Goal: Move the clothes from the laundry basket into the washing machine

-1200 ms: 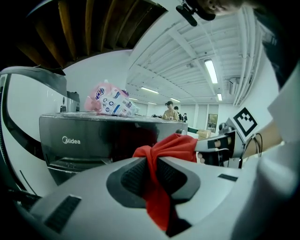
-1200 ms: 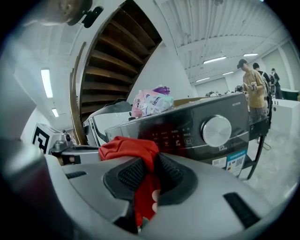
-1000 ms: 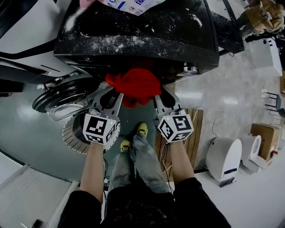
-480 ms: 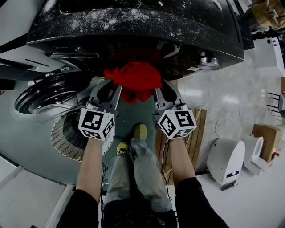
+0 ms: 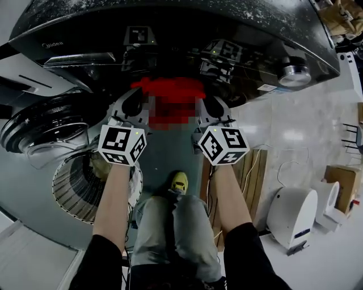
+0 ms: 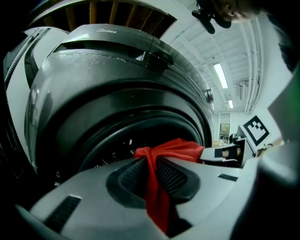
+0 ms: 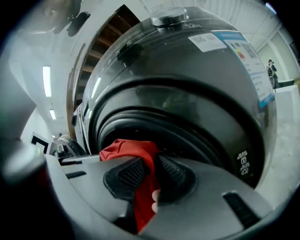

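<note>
A workshop-like hall: ceiling strip lights (image 6: 221,75), a washing machine (image 5: 170,34), and a cardboard box (image 5: 338,177).

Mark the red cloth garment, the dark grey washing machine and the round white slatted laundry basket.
red cloth garment (image 6: 178,149), left gripper view, bunched fold.
dark grey washing machine (image 7: 187,65), right gripper view, front panel.
round white slatted laundry basket (image 5: 74,187), head view, slatted wall.

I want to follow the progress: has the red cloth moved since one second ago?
Yes. The red cloth has come closer to the washer: earlier it hung just below its front edge, now it overlaps the dark front.
</note>
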